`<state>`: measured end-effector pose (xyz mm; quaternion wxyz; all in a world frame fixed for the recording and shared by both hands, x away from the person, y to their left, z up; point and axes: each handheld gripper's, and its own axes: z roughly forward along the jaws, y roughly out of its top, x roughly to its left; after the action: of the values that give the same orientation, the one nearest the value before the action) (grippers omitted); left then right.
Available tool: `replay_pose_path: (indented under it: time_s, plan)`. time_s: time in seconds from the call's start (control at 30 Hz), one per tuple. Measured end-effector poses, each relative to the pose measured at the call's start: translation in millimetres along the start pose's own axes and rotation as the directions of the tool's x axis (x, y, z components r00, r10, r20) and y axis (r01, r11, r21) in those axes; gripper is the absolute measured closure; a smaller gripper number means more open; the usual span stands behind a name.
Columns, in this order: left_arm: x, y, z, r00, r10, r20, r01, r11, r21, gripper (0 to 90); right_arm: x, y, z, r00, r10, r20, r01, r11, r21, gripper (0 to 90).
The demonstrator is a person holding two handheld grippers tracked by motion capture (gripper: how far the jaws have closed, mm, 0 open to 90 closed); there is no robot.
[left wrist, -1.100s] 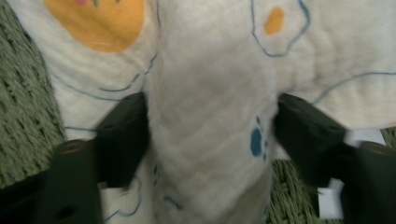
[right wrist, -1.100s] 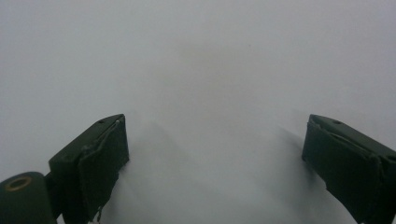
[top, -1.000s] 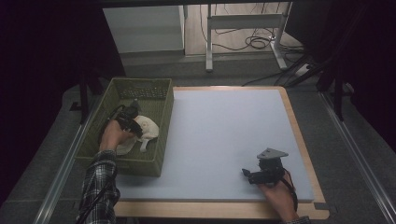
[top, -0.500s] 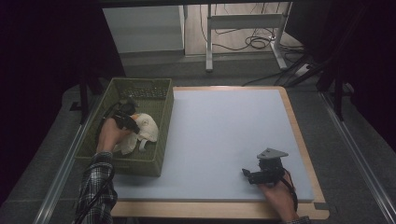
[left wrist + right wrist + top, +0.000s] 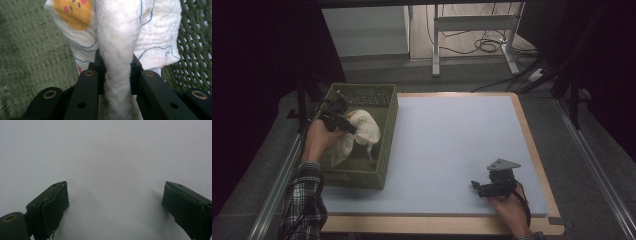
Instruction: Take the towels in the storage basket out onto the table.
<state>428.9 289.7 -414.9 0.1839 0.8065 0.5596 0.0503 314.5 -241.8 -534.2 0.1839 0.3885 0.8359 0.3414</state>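
- Left gripper (image 5: 117,82): the jaws have just been closing and are now pinching a bunched fold of the white cloth (image 5: 117,37) between them; the cloth is spreading out past the tips, showing an orange printed face at the 11 o'clock corner of the left gripper view.
- In the high view, the left gripper (image 5: 343,125) is holding the cloth (image 5: 362,130) above the inside of the green crate (image 5: 382,150), with the loose end hanging toward 7 o'clock.
- The crate is sitting at the 9 o'clock edge of the grey mat (image 5: 452,145), its mesh wall showing behind the cloth.
- Right gripper (image 5: 115,202): the jaws are standing wide apart with nothing between them, pointing at bare mat.
- In the high view, the right gripper (image 5: 479,187) is resting on the mat at about 5 o'clock, well apart from the crate, with the hand (image 5: 511,210) behind it.
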Motion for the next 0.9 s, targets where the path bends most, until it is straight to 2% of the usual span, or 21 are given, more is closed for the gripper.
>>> replay_pose_path:
  time_s: [0.23, 0.43, 0.6, 0.9]
  plan:
    - [-2.9, -4.5, -25.7, 1.0000, 0.006, -0.002, -0.006, 0.9995, -0.031, 76.5, 0.1, 0.0, 0.1, 1.0000, 0.000, 0.001, 0.000, 1.000, 0.000, 7.2]
    - [-10.1, -5.0, -42.6, 0.9996, 0.027, 0.009, -0.027, 0.9984, -0.049, 76.2, 0.1, 0.0, 0.1, 1.0000, 0.000, 0.001, 0.000, 1.000, 0.000, 7.2]
    - [-23.1, -0.1, -55.5, 0.9975, 0.070, 0.007, -0.069, 0.9964, -0.048, 76.0, 0.1, 0.0, 0.0, 1.0000, 0.000, 0.001, 0.000, 1.000, 0.000, 7.2]
    - [-48.7, 13.9, -65.6, 0.9906, 0.137, 0.006, -0.136, 0.9901, -0.033, 75.8, 0.1, 0.0, 0.1, 1.0000, 0.001, 0.000, -0.001, 1.000, 0.000, 7.2]
